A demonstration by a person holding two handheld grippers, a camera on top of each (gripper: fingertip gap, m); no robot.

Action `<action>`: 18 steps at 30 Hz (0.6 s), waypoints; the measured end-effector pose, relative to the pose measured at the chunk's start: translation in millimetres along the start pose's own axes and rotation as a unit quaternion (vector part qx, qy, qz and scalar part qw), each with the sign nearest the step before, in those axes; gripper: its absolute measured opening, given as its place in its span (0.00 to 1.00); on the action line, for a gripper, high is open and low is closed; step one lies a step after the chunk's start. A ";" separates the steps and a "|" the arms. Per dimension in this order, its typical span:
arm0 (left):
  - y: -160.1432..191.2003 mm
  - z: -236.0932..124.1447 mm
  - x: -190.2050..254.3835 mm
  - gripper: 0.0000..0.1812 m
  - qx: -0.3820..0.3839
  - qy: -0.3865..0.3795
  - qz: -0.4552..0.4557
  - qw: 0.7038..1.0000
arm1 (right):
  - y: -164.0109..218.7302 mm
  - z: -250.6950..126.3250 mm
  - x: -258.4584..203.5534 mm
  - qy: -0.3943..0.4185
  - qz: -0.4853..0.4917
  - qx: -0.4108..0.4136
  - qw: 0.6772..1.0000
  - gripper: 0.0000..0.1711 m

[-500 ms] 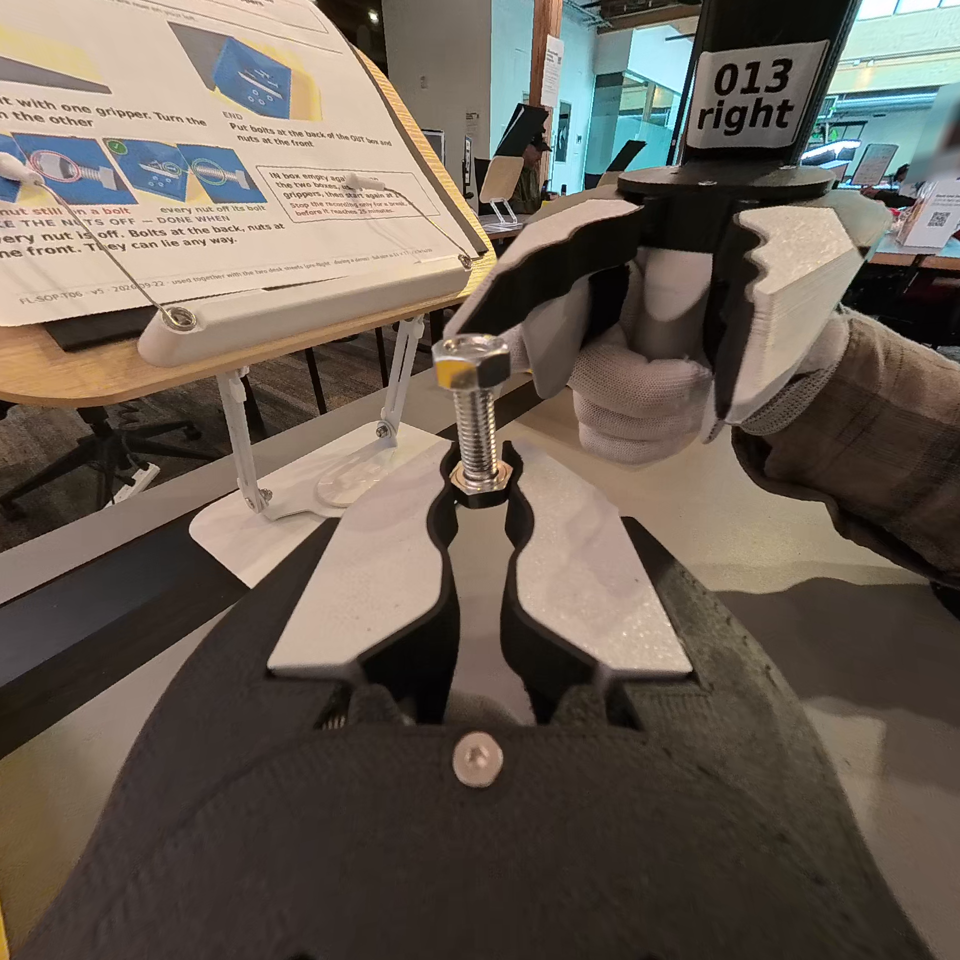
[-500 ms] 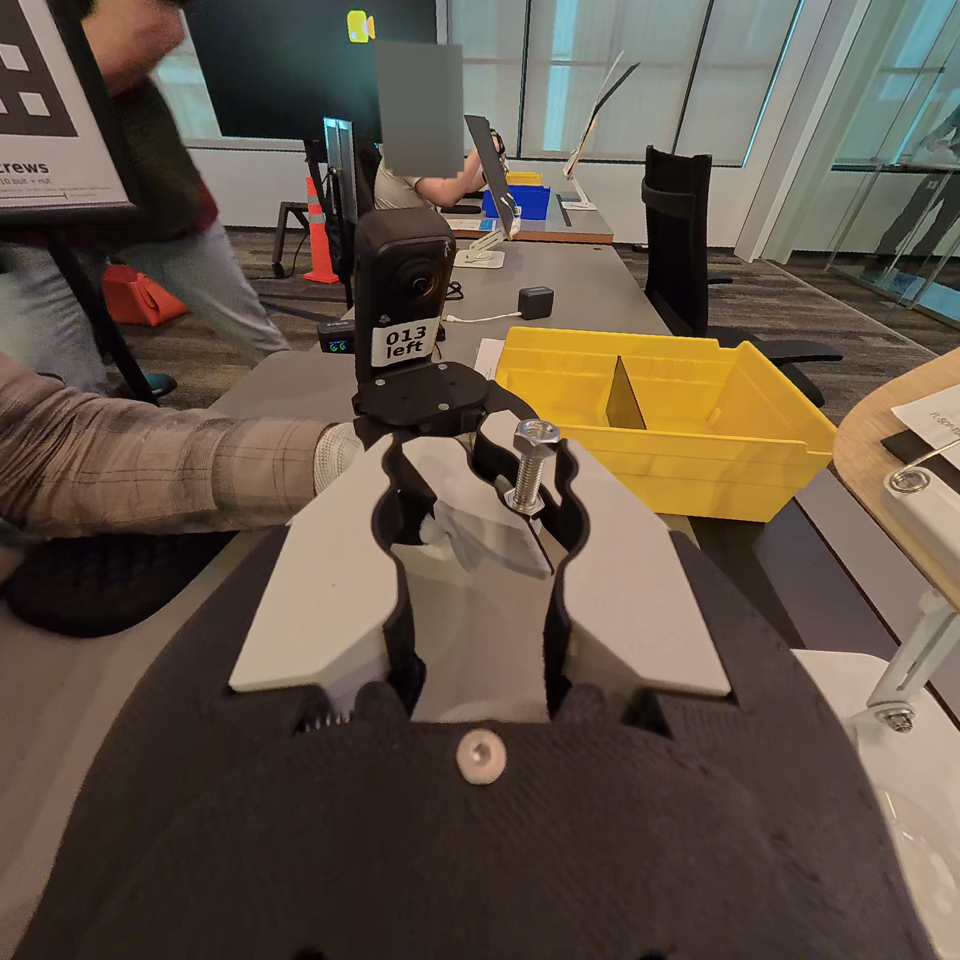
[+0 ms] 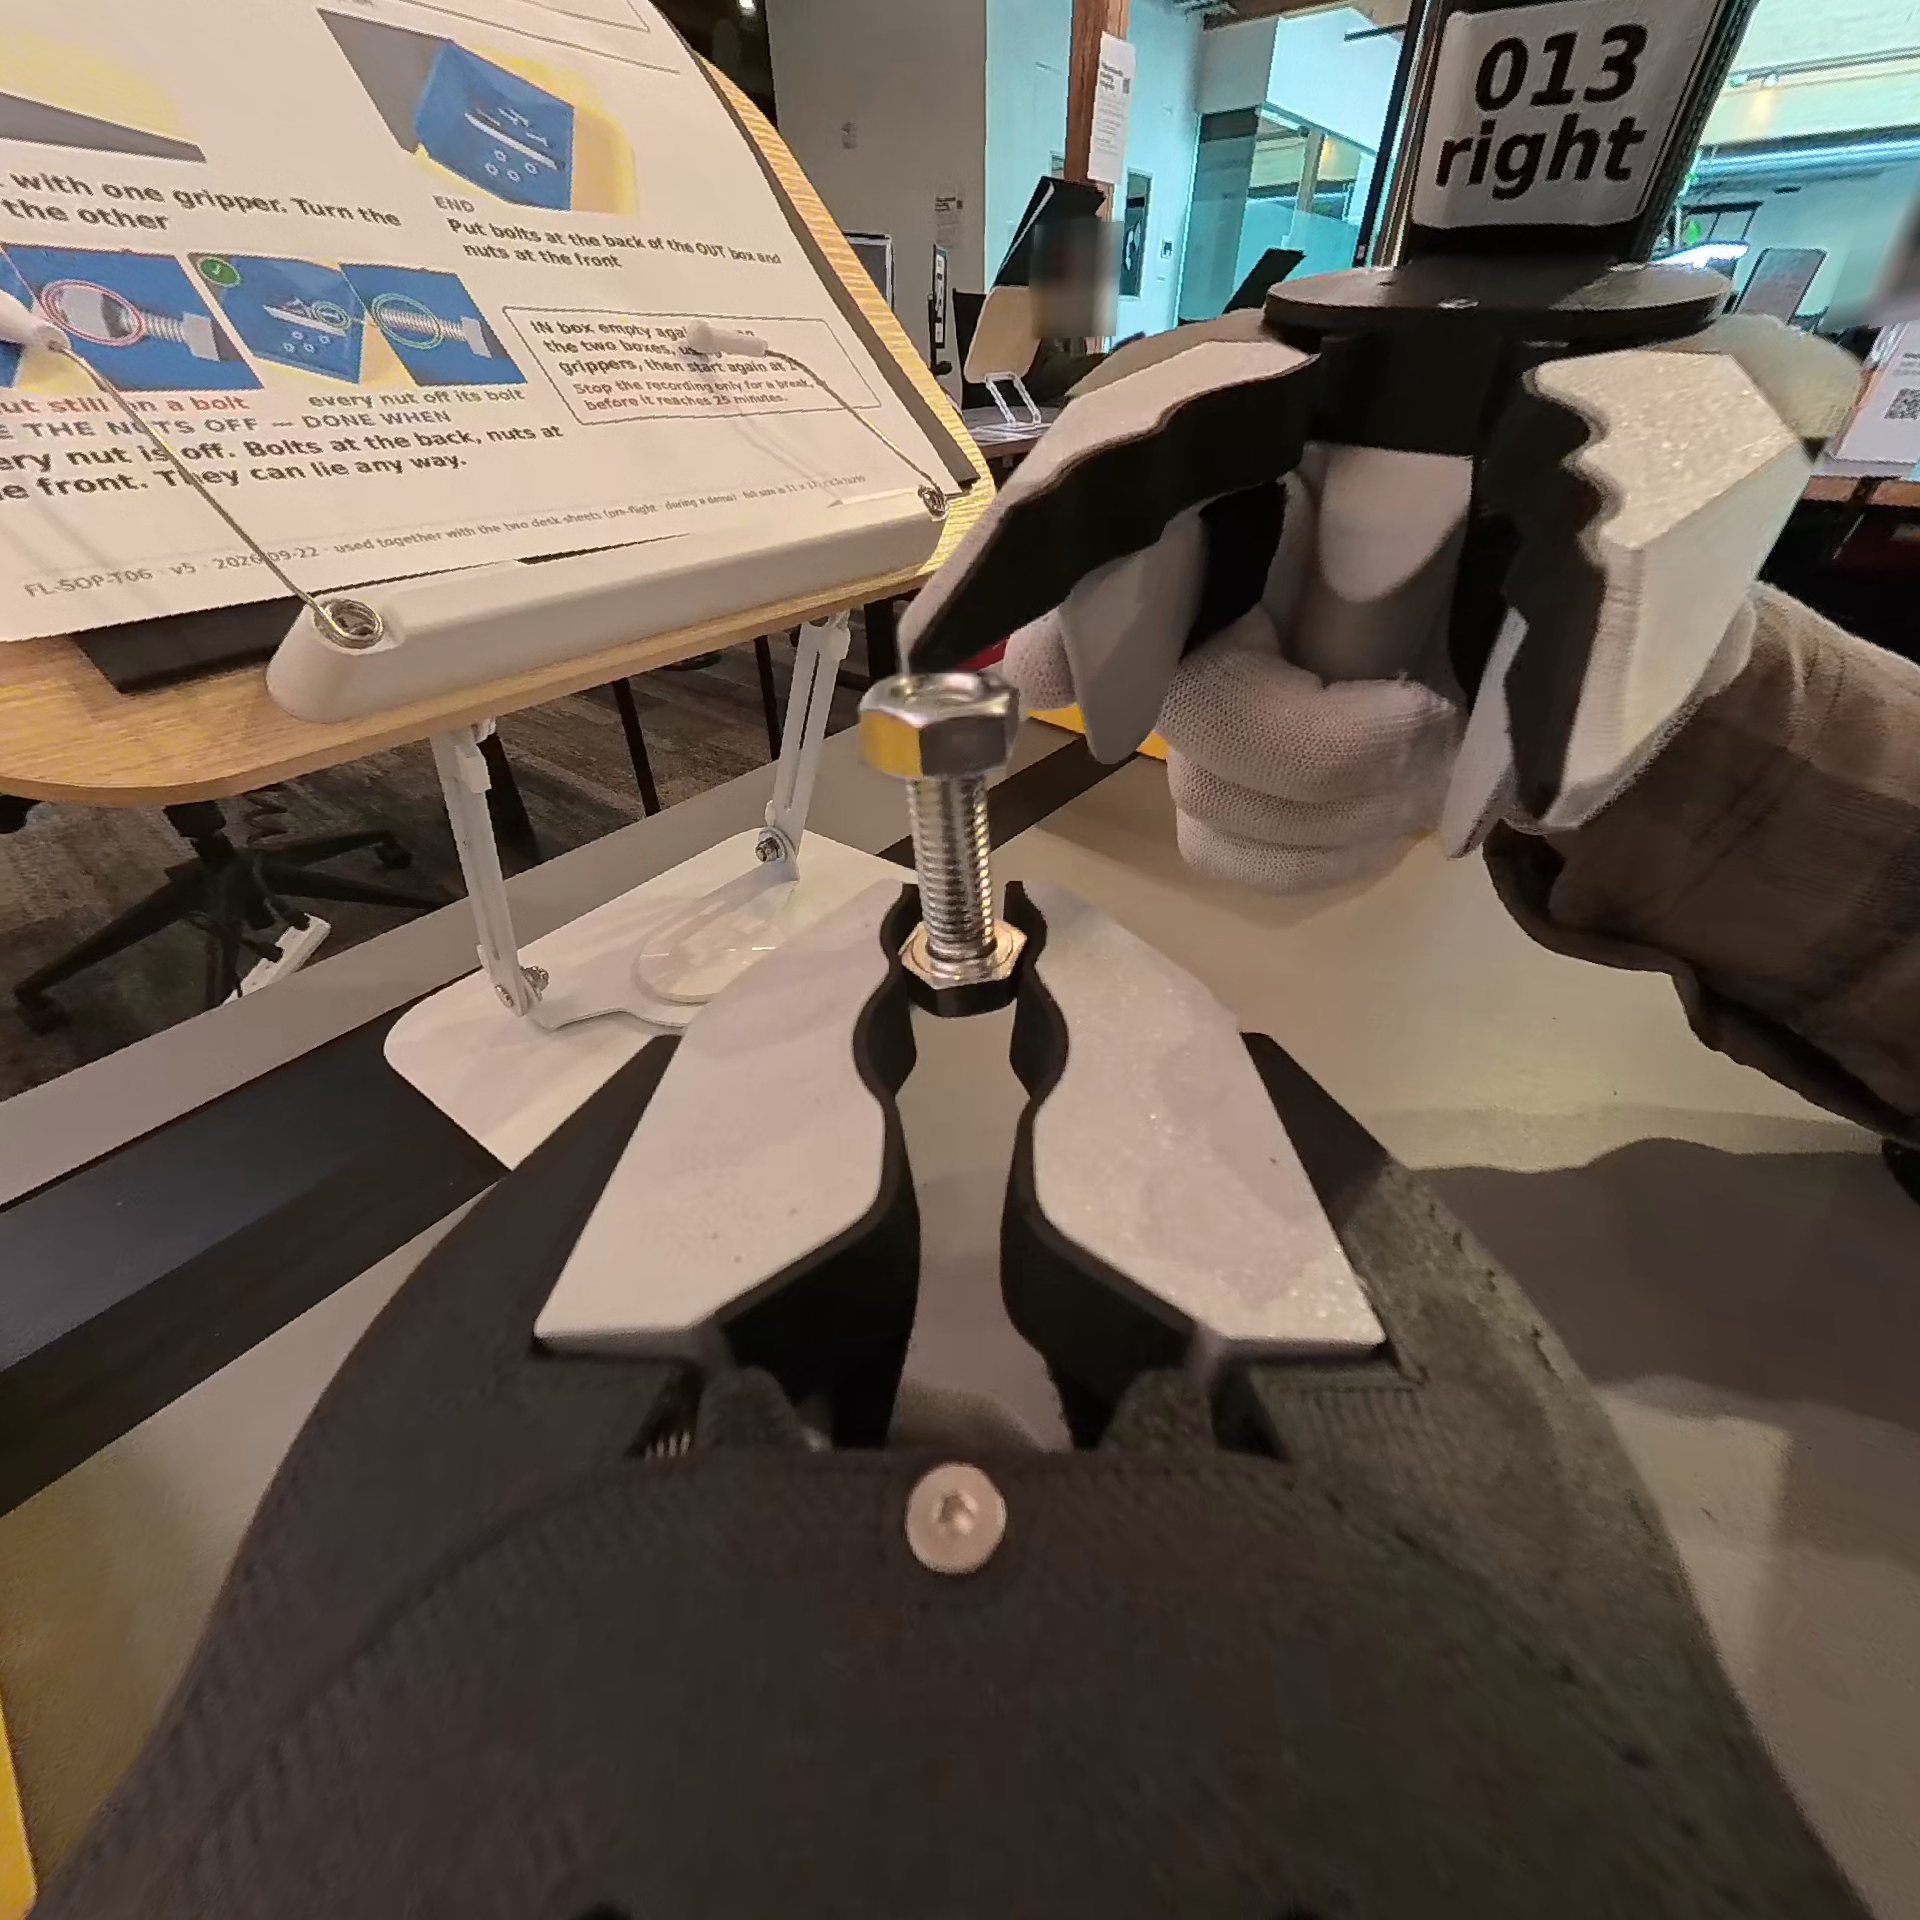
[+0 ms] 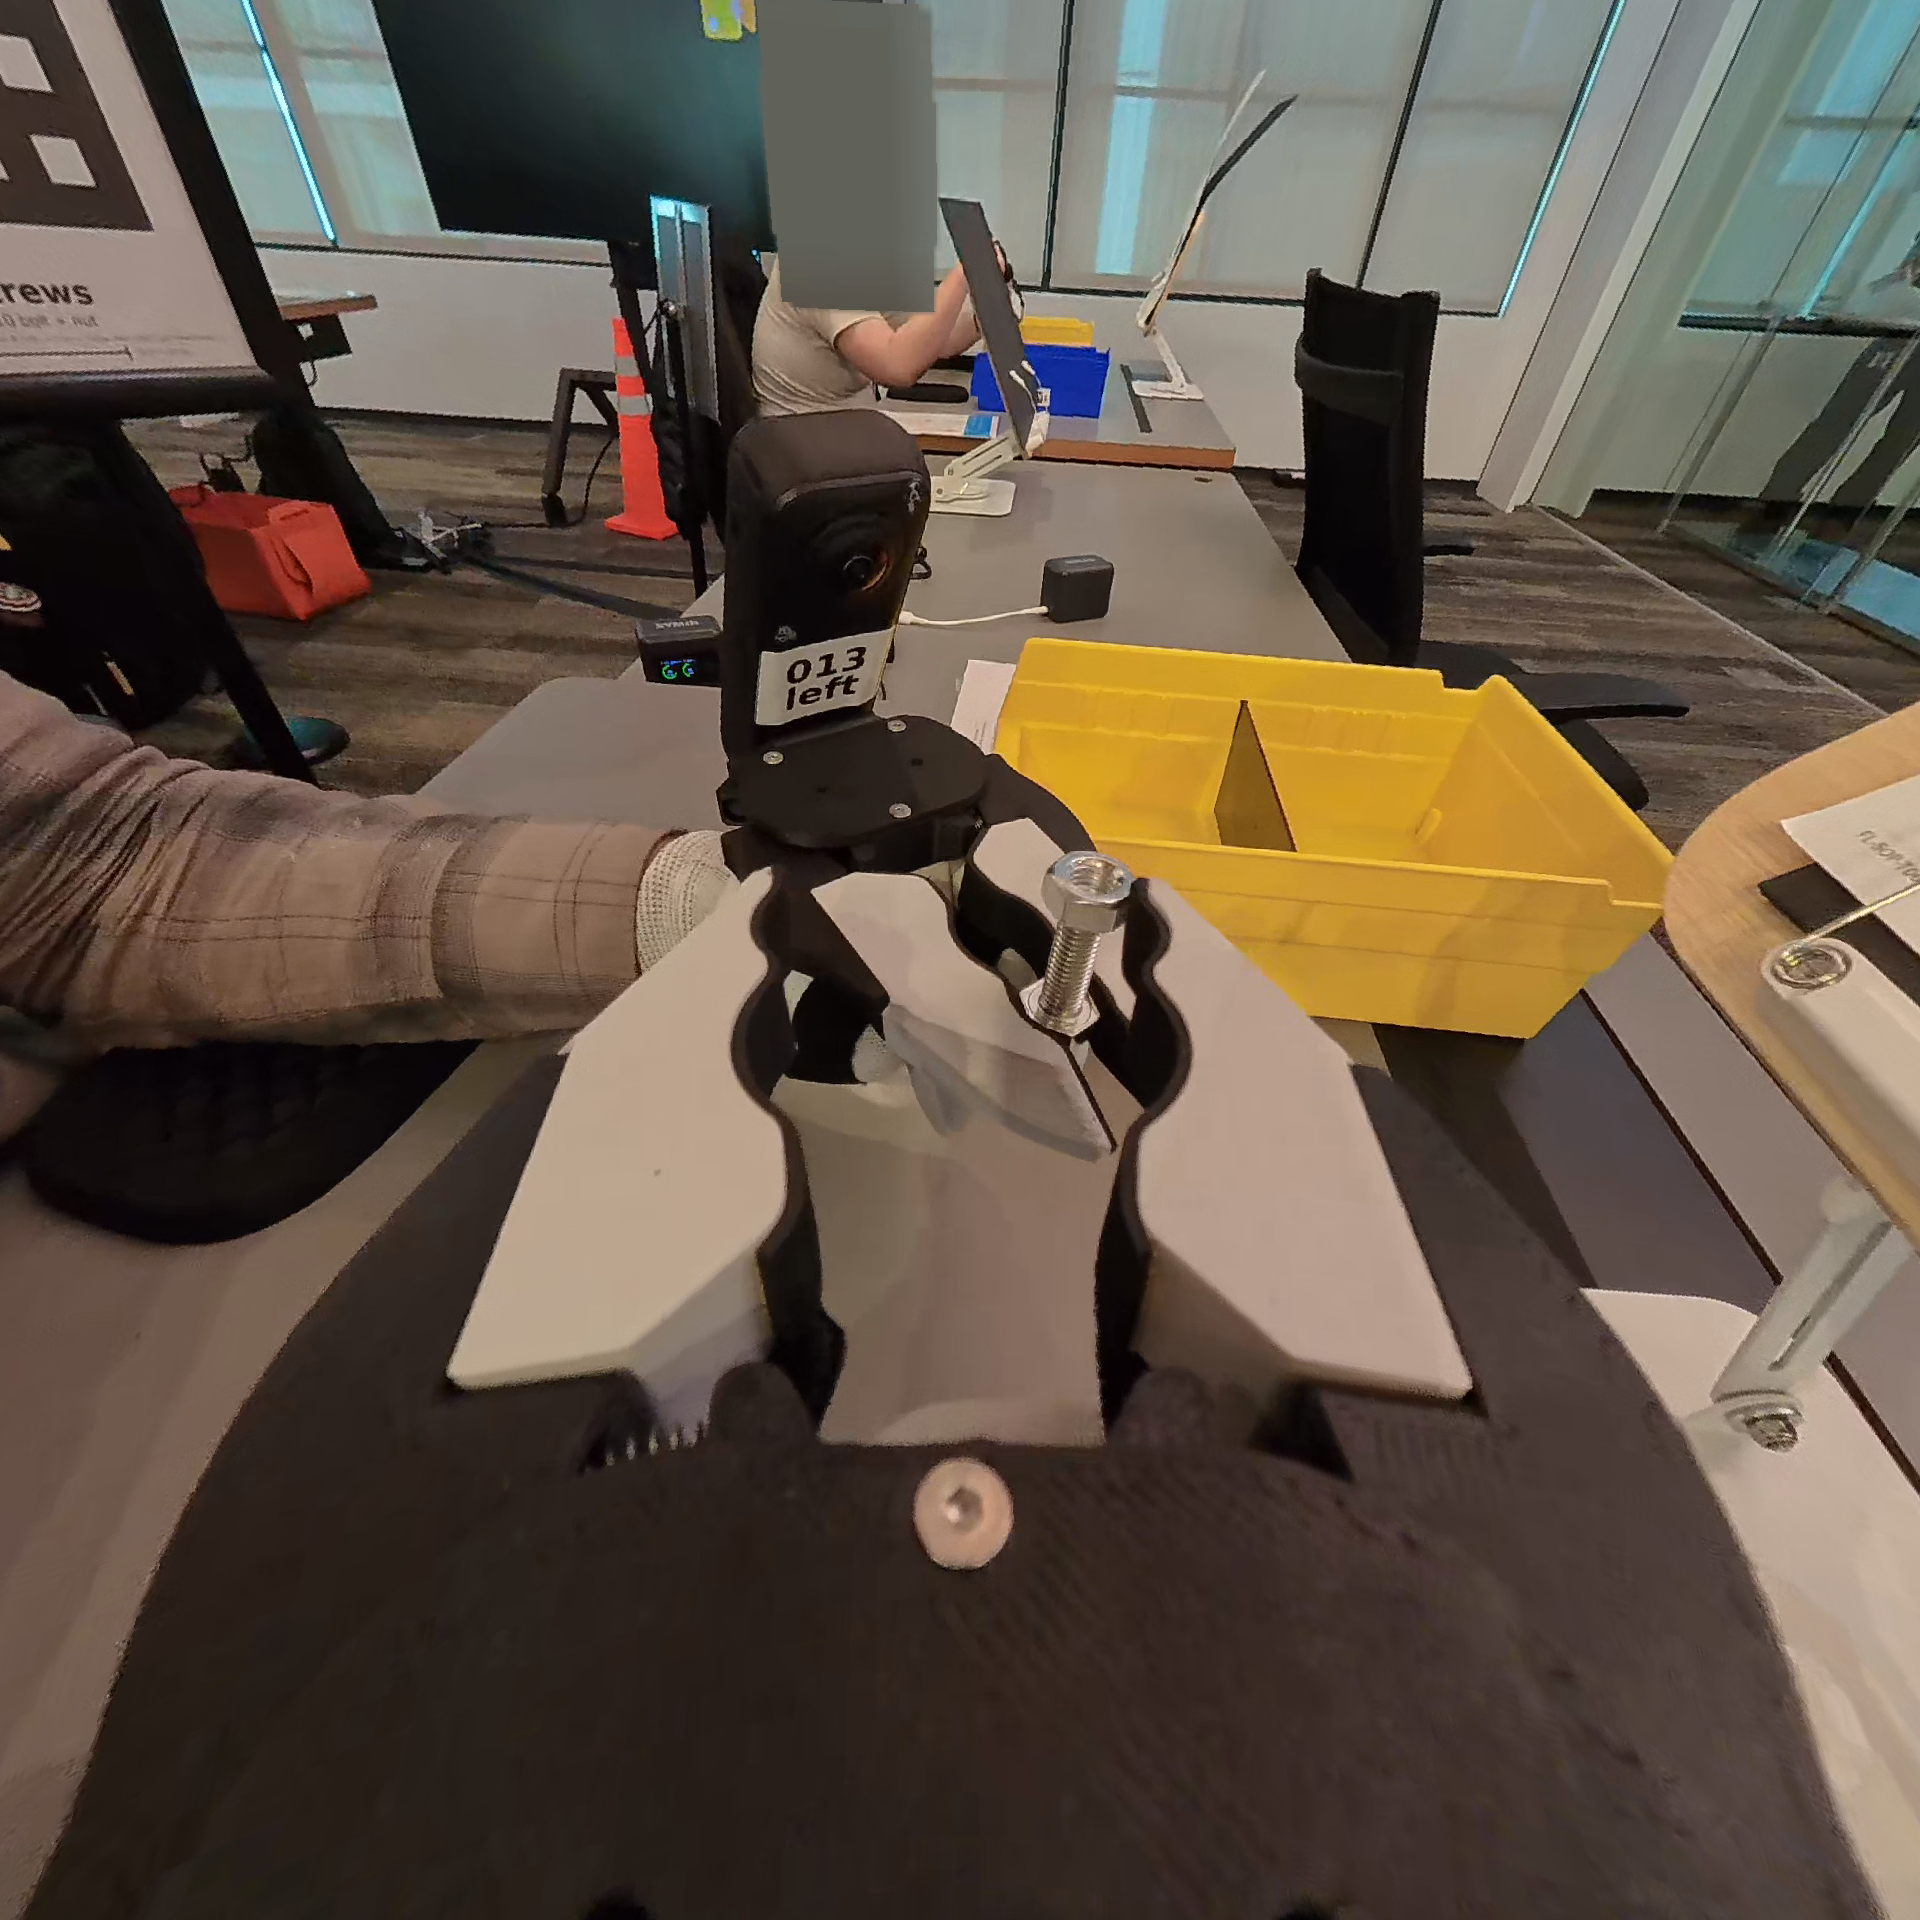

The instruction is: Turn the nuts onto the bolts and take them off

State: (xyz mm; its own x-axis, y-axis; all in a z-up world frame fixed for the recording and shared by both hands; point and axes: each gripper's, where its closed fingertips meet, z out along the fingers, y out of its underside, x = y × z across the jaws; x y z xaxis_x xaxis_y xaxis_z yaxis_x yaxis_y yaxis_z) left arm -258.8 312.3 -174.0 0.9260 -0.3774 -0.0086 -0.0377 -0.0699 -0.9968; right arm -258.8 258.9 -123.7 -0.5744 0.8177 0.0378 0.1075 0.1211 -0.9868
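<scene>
The right gripper [image 3: 1236,665] has crept closer, jaws spread and empty, one tip just above the silver hex nut [image 3: 940,719]. That nut tops the upright threaded steel bolt [image 3: 948,883], head clamped in the left gripper [image 3: 961,961]. From the right gripper's view, the nut [image 4: 1087,894] sits beside its right finger; removal isn't finished, and the yellow plastic bin [image 4: 1351,831] waits beyond.

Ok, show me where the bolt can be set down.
Both compartments of the yellow bin, either side of its divider, look bare. So does the grey tabletop behind it, short of the black cube. It is crowded around the bolt, between the left hand-held gripper and right hand-held gripper.
</scene>
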 end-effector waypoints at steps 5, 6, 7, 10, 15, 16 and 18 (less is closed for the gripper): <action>-0.3 -0.3 -0.2 0.08 0.001 0.000 -0.001 1.000 | -2.4 -6.5 1.5 0.005 -0.004 0.001 1.000 0.34; -0.2 -0.1 0.0 0.08 0.000 0.000 0.000 1.000 | -3.9 -7.5 3.1 0.008 -0.001 0.005 1.000 0.34; -0.2 0.1 0.6 0.08 0.000 0.000 0.001 1.000 | -4.1 -7.8 4.2 0.010 0.002 0.006 1.000 0.36; -0.2 1.3 2.3 0.08 -0.001 0.002 0.003 1.000 | -1.2 -5.2 4.9 0.012 0.002 -0.001 1.000 0.37; 1.2 4.2 6.2 0.08 -0.002 0.008 0.003 1.000 | -2.8 -2.0 6.2 0.018 0.003 0.003 1.000 0.38; 1.3 4.7 7.1 0.08 -0.002 0.010 0.003 1.000 | -5.7 -2.9 7.0 0.022 0.005 0.008 1.000 0.39; -0.2 5.4 9.2 0.08 0.002 0.015 0.000 1.000 | -11.4 -5.1 9.6 0.035 0.001 0.012 0.999 0.40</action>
State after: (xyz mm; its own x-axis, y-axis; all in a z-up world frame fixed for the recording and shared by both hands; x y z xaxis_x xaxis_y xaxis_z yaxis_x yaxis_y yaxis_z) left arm -248.3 313.9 -174.4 0.9144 -0.4047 -0.0056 -0.0355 -0.0665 -0.9972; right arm -261.5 268.2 -111.2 -0.5151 0.8559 0.0460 0.0889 0.1068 -0.9903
